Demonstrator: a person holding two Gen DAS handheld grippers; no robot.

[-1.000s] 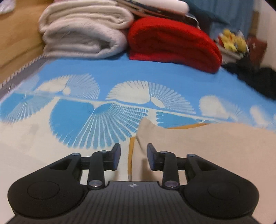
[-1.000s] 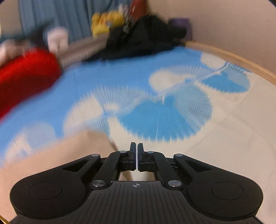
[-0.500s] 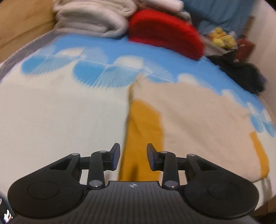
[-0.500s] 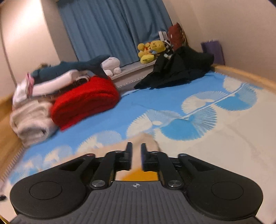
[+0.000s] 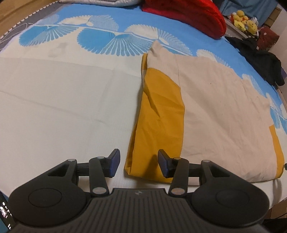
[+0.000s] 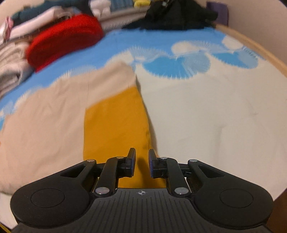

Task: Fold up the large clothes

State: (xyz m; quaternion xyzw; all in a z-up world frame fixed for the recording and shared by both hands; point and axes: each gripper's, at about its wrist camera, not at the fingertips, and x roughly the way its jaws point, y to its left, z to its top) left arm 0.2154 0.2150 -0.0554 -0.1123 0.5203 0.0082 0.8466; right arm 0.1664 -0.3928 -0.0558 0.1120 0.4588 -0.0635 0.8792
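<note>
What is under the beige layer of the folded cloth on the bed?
A mustard-yellow layer shows from under the beige layer along its edges. The rest beneath is covered.

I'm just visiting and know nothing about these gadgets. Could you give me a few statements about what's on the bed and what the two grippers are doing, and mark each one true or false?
1. The beige cloth lies on the bed with a yellow part showing along one side. True.
2. The left gripper is clamped on the yellow part. False: its jaws are opening and the pads press on nothing; the cloth's near corner lies below the gap.
3. A folded red blanket sits at the far end of the bed. True.
4. The right gripper holds a black garment. False: its jaws are opening with nothing gripped; the black clothes lie far off by the wall.
5. The bedsheet is plain green. False: it is cream with blue fan patterns.
</note>
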